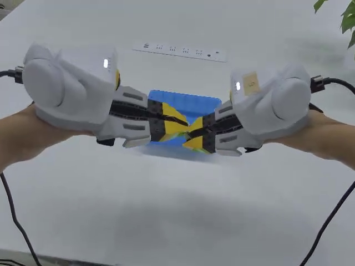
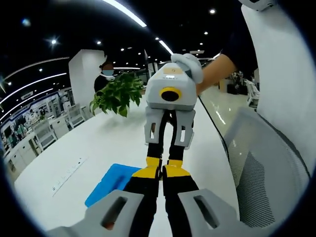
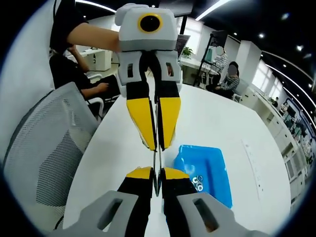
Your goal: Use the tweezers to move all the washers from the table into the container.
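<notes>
Over the blue container [image 1: 191, 102] my left gripper [image 1: 180, 124] and right gripper [image 1: 194, 133] meet tip to tip. In the right gripper view thin metal tweezers [image 3: 157, 160] run from my right gripper's [image 3: 157, 174] shut jaws up into the shut yellow jaws of the left gripper [image 3: 157, 144]. Several small washers [image 3: 198, 181] lie in the blue container [image 3: 212, 170] just right of the jaws. In the left gripper view my left gripper [image 2: 161, 181] faces the right gripper [image 2: 161, 165], with the container [image 2: 111, 185] below left.
A white power strip [image 1: 180, 51] lies on the white table [image 1: 177, 210] beyond the container. Plant leaves [image 1: 346, 16] hang at the far right corner. A grey mesh chair [image 3: 49, 158] stands beside the table, and people sit and stand in the background.
</notes>
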Demonstrator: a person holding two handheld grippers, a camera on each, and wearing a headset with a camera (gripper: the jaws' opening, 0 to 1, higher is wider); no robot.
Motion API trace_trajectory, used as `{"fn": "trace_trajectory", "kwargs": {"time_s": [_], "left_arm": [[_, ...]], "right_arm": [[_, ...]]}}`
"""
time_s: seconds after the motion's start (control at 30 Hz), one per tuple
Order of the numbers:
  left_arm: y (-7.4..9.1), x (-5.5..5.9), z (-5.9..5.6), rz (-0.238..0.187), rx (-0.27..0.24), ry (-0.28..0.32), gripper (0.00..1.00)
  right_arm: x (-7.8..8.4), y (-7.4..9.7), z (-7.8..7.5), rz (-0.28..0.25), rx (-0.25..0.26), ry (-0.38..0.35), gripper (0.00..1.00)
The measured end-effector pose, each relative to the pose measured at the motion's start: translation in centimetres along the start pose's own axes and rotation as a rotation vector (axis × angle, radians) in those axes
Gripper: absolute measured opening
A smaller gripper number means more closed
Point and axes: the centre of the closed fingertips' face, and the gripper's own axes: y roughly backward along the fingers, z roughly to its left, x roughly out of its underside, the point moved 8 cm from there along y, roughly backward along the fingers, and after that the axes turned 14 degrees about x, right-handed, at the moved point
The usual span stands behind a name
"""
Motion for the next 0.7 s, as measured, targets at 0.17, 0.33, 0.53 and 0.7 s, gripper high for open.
{"fn": "trace_trajectory", "kwargs": {"time_s": [0.17, 0.33, 0.53, 0.7], "left_arm": [[-0.2, 0.3, -0.7, -0.012, -0.009, 0.046, 0.08], [-0.3, 0.2, -1.1, 0.052, 0.014, 0.017, 0.08], [-0.2, 0.1, -1.4, 0.091, 0.031, 0.009, 0.11], [-0.1, 0.0, -1.8, 0.130, 0.041, -0.013, 0.14]], "right_arm": [[0.2, 0.4, 0.6, 0.026, -0.009, 0.013, 0.07], [0.1, 0.7, 1.0, 0.040, -0.019, 0.033, 0.07], [0.0, 0.9, 1.3, 0.049, -0.031, 0.063, 0.07], [0.0, 0.9, 1.7, 0.056, -0.045, 0.076, 0.07]]}}
